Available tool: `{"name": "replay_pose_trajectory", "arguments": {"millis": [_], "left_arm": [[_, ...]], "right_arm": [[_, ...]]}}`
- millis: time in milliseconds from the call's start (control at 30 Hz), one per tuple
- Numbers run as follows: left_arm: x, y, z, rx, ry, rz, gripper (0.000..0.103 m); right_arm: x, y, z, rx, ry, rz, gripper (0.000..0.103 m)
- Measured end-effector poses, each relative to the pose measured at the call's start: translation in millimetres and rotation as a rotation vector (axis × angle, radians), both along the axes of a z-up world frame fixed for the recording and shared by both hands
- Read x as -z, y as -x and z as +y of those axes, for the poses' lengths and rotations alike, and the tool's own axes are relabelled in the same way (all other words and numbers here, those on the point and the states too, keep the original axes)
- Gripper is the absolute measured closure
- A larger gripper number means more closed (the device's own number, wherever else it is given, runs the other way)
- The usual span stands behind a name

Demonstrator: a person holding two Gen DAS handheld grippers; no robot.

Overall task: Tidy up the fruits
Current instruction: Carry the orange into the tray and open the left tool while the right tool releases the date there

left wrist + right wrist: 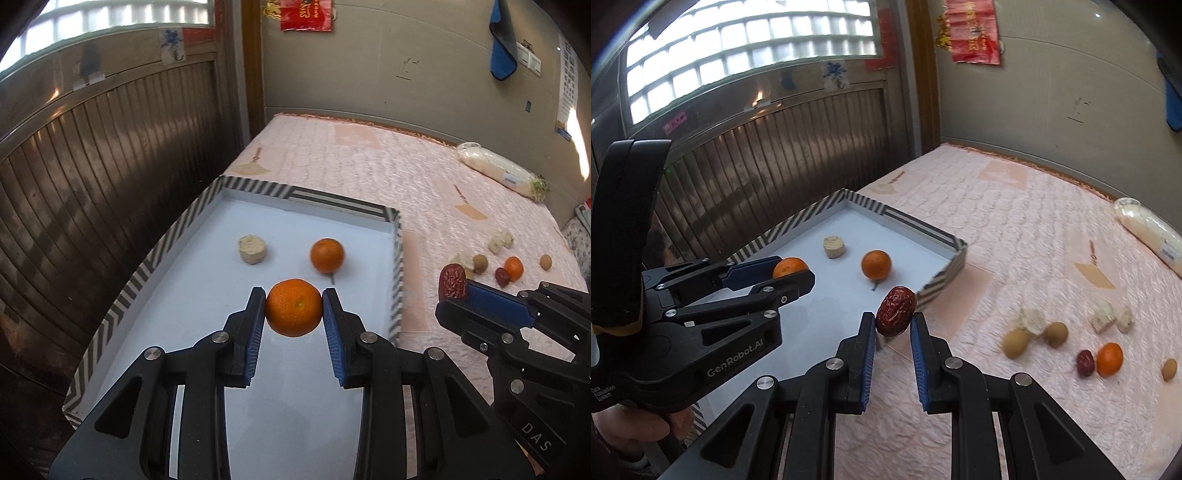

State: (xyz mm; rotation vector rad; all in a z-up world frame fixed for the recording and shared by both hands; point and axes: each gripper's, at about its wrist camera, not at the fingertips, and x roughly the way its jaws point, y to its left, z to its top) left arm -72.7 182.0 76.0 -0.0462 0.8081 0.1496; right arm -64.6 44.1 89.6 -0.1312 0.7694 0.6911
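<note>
My left gripper is shut on an orange tangerine and holds it above the white floor of a striped-rim tray. Another tangerine and a pale round cake piece lie in the tray. My right gripper is shut on a red date, held near the tray's right wall. The right gripper also shows in the left wrist view. Loose fruit lies on the pink quilt: a tangerine, a date, brown longans.
The tray sits at the left edge of a pink quilted bed, beside a dark slatted door. A wrapped white bundle lies at the far right by the wall. Pale chunks lie among the loose fruit.
</note>
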Motion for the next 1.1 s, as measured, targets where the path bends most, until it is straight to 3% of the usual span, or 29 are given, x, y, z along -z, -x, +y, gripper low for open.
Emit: {"name": "replay_pose_trajectory", "arguments": {"millis": [600,833,1100], "left_arm": [[28,-13,42,-0.076,0.028,0.083,0.072],[31,-17,51,-0.095,0.029,0.112,0.072],[38,-21,60,-0.113,0.081,0.159,0.071]], "right_arm": [[29,-19,71,-0.117,0.037,0.087,0.085],[42,-30,86,-0.139,0.068,0.114,0.085],[57,-38,97,-0.154,0.114,0.134,0.085]]}}
